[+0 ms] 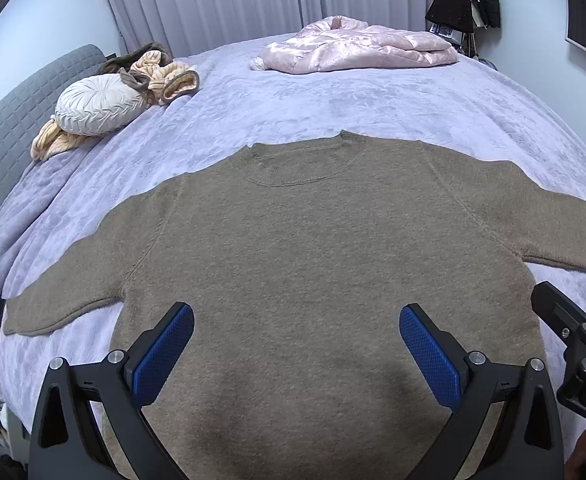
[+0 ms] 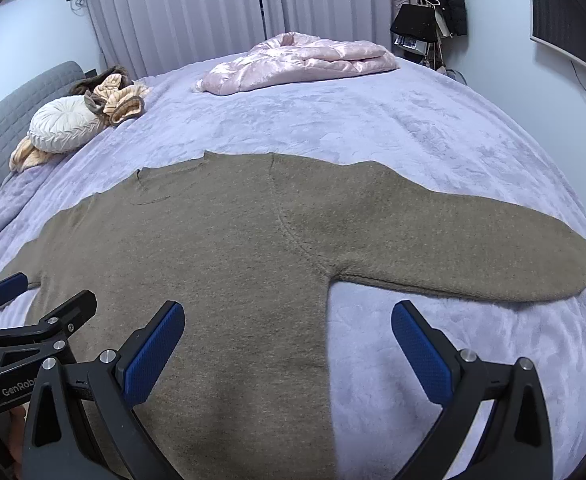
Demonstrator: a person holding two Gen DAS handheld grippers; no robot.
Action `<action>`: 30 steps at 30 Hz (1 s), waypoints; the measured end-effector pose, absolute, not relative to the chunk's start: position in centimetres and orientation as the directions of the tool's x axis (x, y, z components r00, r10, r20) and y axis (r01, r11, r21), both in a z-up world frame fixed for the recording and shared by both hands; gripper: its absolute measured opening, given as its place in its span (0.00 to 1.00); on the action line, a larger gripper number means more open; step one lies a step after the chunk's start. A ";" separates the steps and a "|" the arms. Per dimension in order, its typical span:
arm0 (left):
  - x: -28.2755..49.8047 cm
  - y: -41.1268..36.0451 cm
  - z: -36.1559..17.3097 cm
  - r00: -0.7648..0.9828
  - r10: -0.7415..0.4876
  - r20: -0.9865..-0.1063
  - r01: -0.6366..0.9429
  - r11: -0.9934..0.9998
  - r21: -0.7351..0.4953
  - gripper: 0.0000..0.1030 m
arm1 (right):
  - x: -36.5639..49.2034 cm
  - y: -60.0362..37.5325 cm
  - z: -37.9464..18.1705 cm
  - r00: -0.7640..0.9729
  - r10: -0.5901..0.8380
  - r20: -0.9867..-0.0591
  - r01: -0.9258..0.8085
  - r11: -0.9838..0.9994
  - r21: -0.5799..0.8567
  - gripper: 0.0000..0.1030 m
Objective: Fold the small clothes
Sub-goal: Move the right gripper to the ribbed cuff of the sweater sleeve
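Note:
A brown knit sweater (image 1: 293,248) lies flat on the lilac bed cover (image 1: 333,100), collar away from me, both sleeves spread out sideways. My left gripper (image 1: 296,320) is open and empty above the sweater's lower body. My right gripper (image 2: 287,318) is open and empty over the sweater's right side edge (image 2: 325,320), just below the right sleeve (image 2: 473,256). The right gripper also shows in the left wrist view (image 1: 573,320) at the right edge. The left gripper shows in the right wrist view (image 2: 33,312) at the lower left.
A folded pink quilted jacket (image 1: 357,46) lies at the far side of the bed. A round white cushion (image 1: 97,104) and peach striped clothes (image 1: 165,76) sit at the left by the grey headboard (image 1: 21,120). Curtains and hanging bags stand behind.

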State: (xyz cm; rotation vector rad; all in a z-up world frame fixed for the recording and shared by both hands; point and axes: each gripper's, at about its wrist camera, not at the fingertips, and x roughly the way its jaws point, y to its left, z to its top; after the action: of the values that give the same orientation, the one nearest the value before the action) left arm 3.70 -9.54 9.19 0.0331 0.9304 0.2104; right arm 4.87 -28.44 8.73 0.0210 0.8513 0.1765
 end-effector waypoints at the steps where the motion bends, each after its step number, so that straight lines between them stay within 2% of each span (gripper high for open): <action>1: 3.9 -9.8 9.2 0.577 0.192 -0.794 -0.163 0.980 0.118 1.00 | 4.9 -28.8 8.8 0.652 0.160 -0.741 -0.143 0.986 0.087 1.00; 11: 5.7 -12.8 10.3 0.586 0.179 -0.791 -0.126 0.984 0.129 1.00 | 5.6 -31.5 9.5 0.661 0.132 -0.739 -0.105 0.991 0.083 1.00; 30: 10.1 -21.3 10.5 0.574 0.128 -0.809 -0.002 0.988 0.155 1.00 | 7.7 -43.7 7.9 0.658 0.109 -0.745 0.077 0.974 0.211 1.00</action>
State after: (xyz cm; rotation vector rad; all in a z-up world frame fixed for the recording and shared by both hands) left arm 10.09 -21.27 10.48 0.1427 0.9571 0.0761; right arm 7.67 -43.70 7.85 0.2330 0.8541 0.0185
